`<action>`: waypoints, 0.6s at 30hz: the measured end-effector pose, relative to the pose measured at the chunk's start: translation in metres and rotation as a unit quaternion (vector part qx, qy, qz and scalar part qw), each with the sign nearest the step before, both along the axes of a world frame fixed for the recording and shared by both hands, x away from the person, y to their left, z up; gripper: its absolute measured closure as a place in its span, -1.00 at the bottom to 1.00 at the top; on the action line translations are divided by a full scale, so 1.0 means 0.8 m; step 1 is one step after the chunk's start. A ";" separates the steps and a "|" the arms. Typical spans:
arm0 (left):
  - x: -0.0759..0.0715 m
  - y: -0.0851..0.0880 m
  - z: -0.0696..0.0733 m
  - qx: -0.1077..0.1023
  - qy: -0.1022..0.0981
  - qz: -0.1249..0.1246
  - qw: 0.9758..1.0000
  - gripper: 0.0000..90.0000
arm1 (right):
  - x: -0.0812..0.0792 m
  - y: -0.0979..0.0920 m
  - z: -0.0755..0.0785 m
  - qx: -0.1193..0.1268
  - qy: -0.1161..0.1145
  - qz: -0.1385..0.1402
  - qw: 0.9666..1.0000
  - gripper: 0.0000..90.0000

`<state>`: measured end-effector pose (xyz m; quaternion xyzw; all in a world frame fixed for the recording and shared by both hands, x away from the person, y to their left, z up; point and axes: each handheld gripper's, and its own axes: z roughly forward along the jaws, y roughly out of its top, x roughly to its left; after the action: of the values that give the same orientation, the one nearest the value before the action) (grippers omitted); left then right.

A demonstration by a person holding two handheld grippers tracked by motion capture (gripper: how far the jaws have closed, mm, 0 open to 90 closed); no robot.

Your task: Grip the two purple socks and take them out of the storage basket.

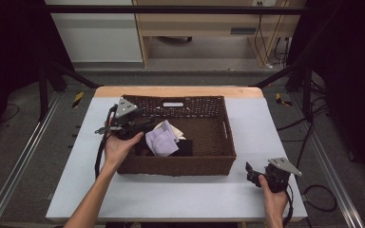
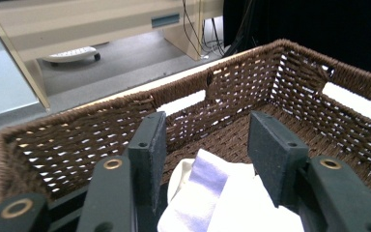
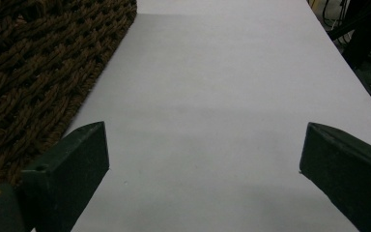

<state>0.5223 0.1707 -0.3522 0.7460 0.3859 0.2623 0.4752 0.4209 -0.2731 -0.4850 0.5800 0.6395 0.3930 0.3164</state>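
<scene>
Left gripper over the basket, right gripper out on the table.

We see the left gripper [image 1: 140,126] at the wicker basket's [image 1: 180,166] nine o'clock, jaws partly apart above the lavender and cream cloths [image 1: 164,138], gripping nothing; the right gripper [image 1: 253,172] rests at the table's [image 1: 171,197] five o'clock, jaws wide, empty.

Dim, soft-focus pictures; overhead light brightens the table [image 1: 171,194], while the surroundings fall into black.
</scene>
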 end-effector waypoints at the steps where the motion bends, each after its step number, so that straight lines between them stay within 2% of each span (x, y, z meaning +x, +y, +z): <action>1: 0.003 -0.002 -0.004 0.006 0.001 0.000 1.000 0.06 | 0.000 0.000 0.000 0.000 0.000 0.000 1.000 -0.91; 5: 0.008 -0.005 -0.012 0.015 0.005 -0.001 1.000 0.04 | 0.000 0.000 0.000 0.001 0.001 0.000 1.000 -0.91; 7: 0.014 -0.010 -0.019 0.023 0.020 0.001 1.000 0.04 | 0.000 0.000 0.000 0.001 0.000 0.001 1.000 -0.91; 8: 0.014 -0.010 -0.019 0.025 0.020 0.001 0.999 0.03 | 0.000 0.000 0.000 0.001 0.001 0.000 1.000 -0.91; 11: 0.016 -0.011 -0.021 0.016 0.004 0.000 1.000 0.04 | 0.000 0.000 0.000 0.001 0.001 0.001 1.000 -0.91; 18: 0.023 -0.019 -0.033 0.022 0.008 -0.003 1.000 0.02 | 0.000 0.000 0.000 0.002 0.001 0.002 1.000 -0.91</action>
<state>0.5409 0.1551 -0.3784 0.7594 0.3811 0.2635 0.4567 0.4210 -0.2734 -0.4850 0.5799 0.6400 0.3942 0.3142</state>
